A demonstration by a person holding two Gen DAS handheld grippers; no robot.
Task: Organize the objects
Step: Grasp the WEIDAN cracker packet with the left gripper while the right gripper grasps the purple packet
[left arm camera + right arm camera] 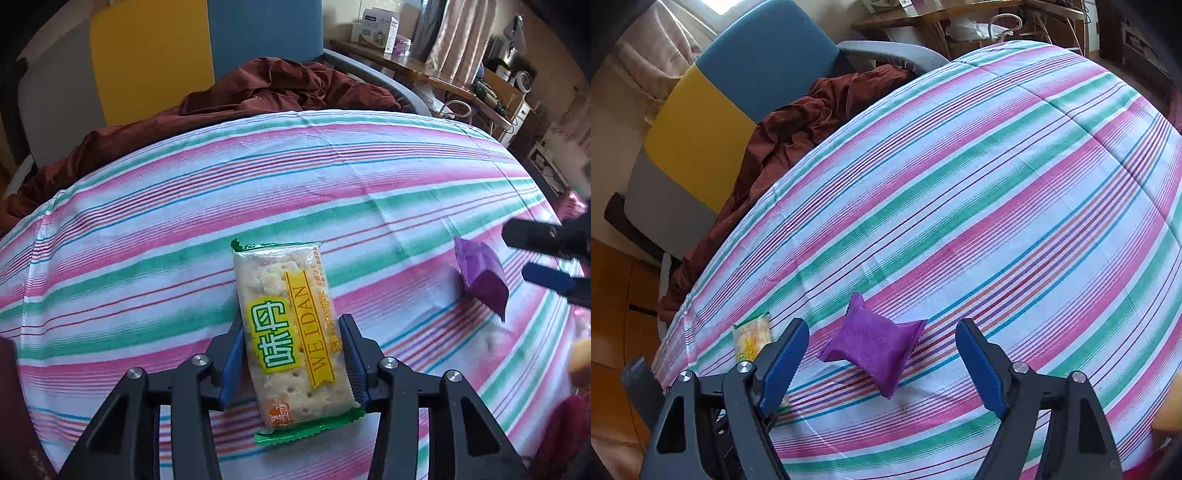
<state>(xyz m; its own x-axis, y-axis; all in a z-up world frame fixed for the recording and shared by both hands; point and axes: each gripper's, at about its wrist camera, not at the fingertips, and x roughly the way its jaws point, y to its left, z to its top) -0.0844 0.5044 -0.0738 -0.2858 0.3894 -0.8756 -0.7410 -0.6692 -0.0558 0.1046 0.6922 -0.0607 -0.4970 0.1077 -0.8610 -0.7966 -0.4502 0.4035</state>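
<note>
A cracker packet (291,332) with green ends and a yellow label lies on the striped cloth. My left gripper (293,328) is shut on the cracker packet, one blue pad on each long side. A small purple pouch (873,345) lies on the cloth; it also shows in the left wrist view (480,275) at the right. My right gripper (882,334) is open, its fingers on either side of the purple pouch and not touching it. In the right wrist view the cracker packet (751,336) peeks out behind the left finger. The right gripper's fingers (546,254) show at the right edge of the left wrist view.
The striped cloth (258,184) covers a table. A crumpled dark red cloth (258,92) lies on a blue, yellow and grey sofa (155,55) behind it. A cluttered wooden shelf (443,74) stands at the back right. A blurred yellow object (580,354) sits at the right edge.
</note>
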